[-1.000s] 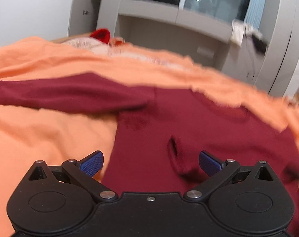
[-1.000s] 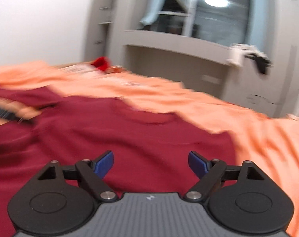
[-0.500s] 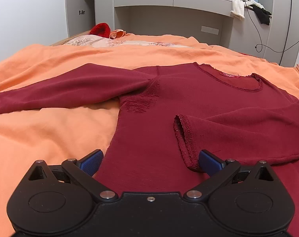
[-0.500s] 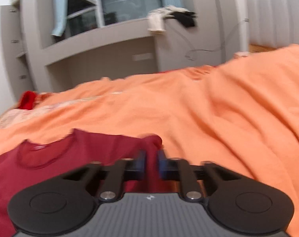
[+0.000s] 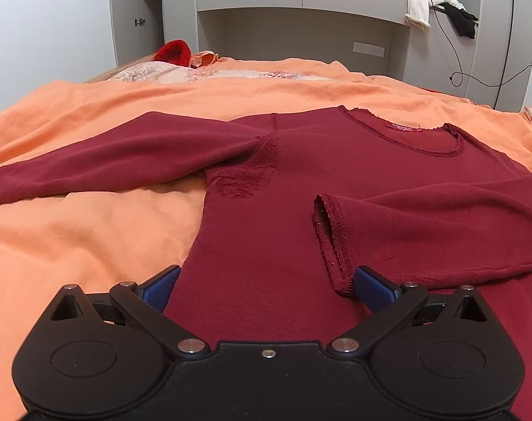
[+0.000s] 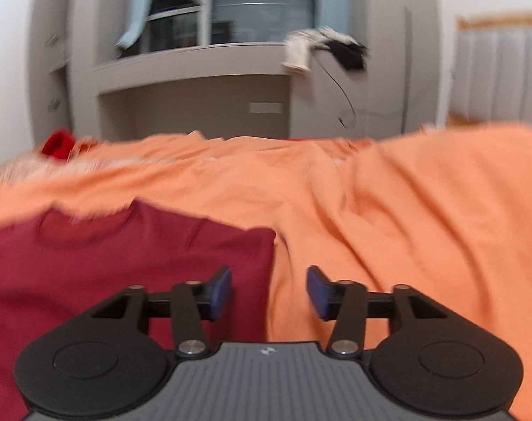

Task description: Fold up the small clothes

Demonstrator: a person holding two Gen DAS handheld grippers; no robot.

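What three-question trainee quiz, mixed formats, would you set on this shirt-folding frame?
1. True or false: both sleeves of the maroon shirt are folded across its body.
2. Multiple choice: the shirt lies on A) an orange bedspread, B) a bare wooden floor, C) a glass desk.
3. Short answer: does the right hand-held gripper grip any cloth?

Key:
1. False. The right sleeve lies across the body; the left sleeve stretches out over the bedspread.
2. A.
3. No. Its jaws are opening, the shirt's folded edge lies under the gap but the pads do not press on it.
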